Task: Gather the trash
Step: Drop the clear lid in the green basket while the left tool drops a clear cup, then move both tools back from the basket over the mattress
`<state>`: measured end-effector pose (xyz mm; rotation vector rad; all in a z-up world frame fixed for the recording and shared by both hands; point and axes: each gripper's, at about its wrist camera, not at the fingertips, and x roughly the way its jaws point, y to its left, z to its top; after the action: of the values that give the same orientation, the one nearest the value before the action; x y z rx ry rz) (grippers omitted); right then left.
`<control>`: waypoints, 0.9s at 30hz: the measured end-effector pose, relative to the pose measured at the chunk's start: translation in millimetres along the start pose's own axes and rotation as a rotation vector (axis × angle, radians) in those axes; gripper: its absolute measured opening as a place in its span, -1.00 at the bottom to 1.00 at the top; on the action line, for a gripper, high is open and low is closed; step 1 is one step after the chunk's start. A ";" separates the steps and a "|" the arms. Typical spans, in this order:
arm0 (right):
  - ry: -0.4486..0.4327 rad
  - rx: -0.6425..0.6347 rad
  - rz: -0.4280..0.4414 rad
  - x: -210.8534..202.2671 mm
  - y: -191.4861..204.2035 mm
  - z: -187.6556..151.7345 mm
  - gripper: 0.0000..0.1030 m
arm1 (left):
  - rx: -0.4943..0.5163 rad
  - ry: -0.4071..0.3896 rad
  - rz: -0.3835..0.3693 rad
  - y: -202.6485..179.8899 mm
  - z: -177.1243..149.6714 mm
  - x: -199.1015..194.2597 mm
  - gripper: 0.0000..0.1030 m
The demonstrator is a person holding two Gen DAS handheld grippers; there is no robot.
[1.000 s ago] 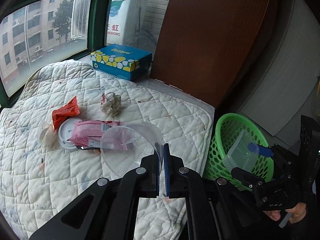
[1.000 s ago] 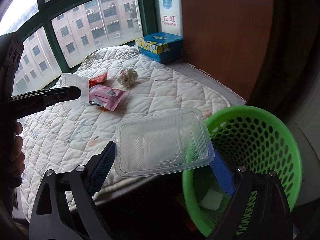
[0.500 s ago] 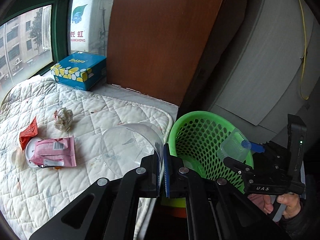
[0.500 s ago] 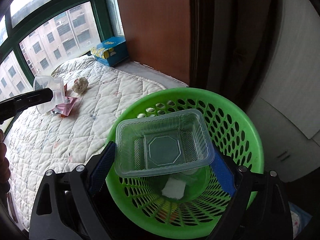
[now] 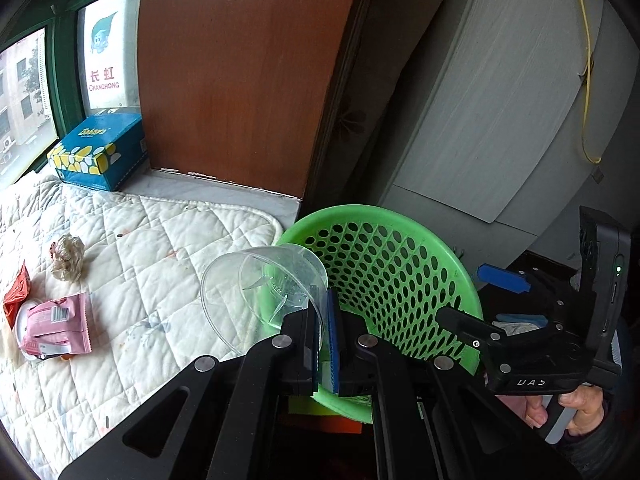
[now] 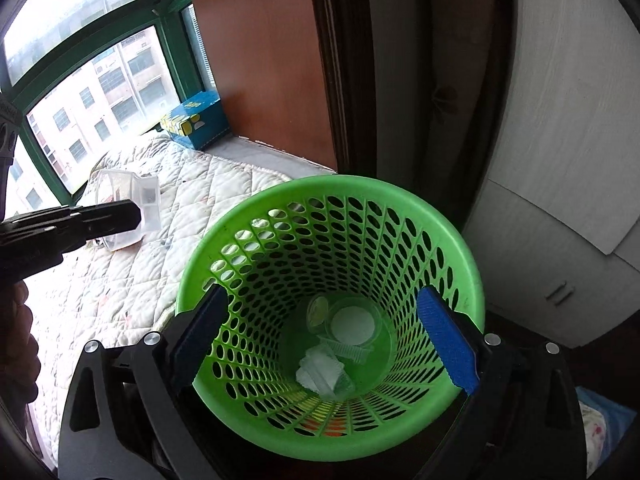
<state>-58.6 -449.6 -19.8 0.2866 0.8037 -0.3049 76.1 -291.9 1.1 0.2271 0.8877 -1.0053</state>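
Observation:
My left gripper (image 5: 327, 316) is shut on the rim of a clear plastic cup (image 5: 264, 280) and holds it at the near rim of the green mesh basket (image 5: 400, 248). My right gripper (image 6: 324, 332) is open and empty, right above the basket (image 6: 460, 248). At the basket's bottom lie a clear plastic tray (image 6: 348, 350), white paper (image 6: 320, 372) and a round lid (image 6: 354, 324). On the quilt lie a pink wrapper (image 5: 56, 324), a crumpled wad (image 5: 66, 258) and a red wrapper (image 5: 18, 294).
A white quilted mat (image 5: 140, 248) covers the window ledge left of the basket. A blue tissue box (image 5: 98, 152) stands at its back by a brown wooden panel (image 5: 240, 80). A grey cabinet (image 6: 560, 160) stands to the right.
My right gripper opened and the clear tray dropped into the basket. My left gripper carried the cup right, up to the basket's rim.

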 end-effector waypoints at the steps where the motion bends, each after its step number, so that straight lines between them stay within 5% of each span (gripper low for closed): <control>1: -0.005 0.006 -0.005 -2.4 -3.5 0.2 0.83 | 0.001 0.007 -0.009 -2.8 0.2 3.5 -0.92; 13: -0.052 0.065 -0.032 -24.5 -35.0 -4.1 0.83 | 0.036 0.099 -0.051 -42.9 -2.2 47.6 -0.87; 20: -0.054 0.089 -0.031 -26.5 -42.0 -8.4 0.83 | 0.028 0.125 -0.082 -48.9 -9.0 56.2 -0.05; 27: -0.057 0.076 -0.013 -27.0 -33.4 -6.1 0.83 | 0.029 0.101 -0.042 -37.2 -16.5 38.0 0.12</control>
<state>-92.8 -473.8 -8.3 0.3421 0.7388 -0.3551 45.8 -327.5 -29.3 0.2865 0.9731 -1.0533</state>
